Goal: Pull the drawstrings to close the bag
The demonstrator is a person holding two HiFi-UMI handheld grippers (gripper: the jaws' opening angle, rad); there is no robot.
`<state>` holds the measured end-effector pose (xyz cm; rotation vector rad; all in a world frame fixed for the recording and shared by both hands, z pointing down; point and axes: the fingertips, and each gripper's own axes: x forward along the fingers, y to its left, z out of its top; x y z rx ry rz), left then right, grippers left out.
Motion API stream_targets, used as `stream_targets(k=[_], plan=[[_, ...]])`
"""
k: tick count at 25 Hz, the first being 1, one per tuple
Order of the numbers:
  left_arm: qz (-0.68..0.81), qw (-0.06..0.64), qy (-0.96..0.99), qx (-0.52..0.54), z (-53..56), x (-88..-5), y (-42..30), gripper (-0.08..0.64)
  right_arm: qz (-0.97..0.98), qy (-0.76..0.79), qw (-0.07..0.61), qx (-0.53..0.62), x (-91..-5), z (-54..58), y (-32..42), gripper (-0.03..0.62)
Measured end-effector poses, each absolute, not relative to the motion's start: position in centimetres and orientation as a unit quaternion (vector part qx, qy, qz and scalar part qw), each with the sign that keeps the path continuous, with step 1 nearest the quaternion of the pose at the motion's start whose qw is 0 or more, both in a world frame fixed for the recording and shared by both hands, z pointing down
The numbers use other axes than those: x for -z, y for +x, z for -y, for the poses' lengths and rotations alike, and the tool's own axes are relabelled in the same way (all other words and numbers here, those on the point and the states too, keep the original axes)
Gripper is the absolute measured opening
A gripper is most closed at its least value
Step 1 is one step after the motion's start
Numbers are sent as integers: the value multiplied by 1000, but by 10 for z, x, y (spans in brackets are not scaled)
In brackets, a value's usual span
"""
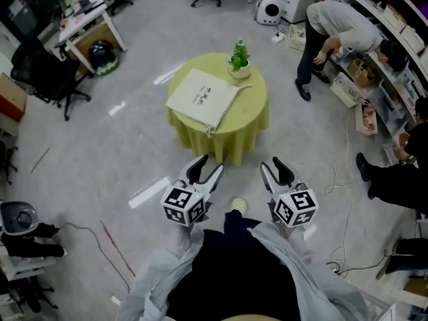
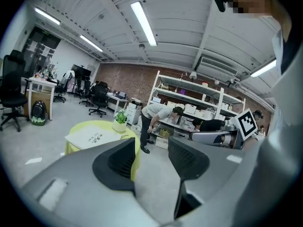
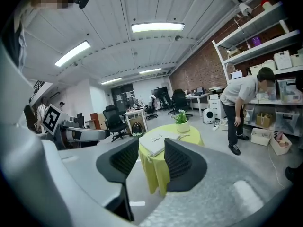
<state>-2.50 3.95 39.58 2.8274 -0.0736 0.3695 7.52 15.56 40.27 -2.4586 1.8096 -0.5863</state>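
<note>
Grey floor lies between the table [image 1: 257, 116] at upper centre, where the bag [image 1: 204, 99] lies flat, and the left gripper [image 1: 207, 166] and right gripper [image 1: 275, 166] below it, both empty with jaws apart, the left marginally nearer.

The print on the bag [image 1: 202, 99] is too small to read. The head view's right edge cuts off a person [image 1: 400, 179] in dark clothes. In the left gripper view, a jaw hides the lower part of the table [image 2: 98, 124].

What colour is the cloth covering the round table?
Yellow-green; the tablecloth shows best in the head view.
</note>
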Motion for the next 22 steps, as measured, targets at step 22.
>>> stream_targets(k=[22], plan=[[75, 188, 961, -190, -7, -453, 21, 219, -621, -739, 8, 260, -460, -120, 123, 178]])
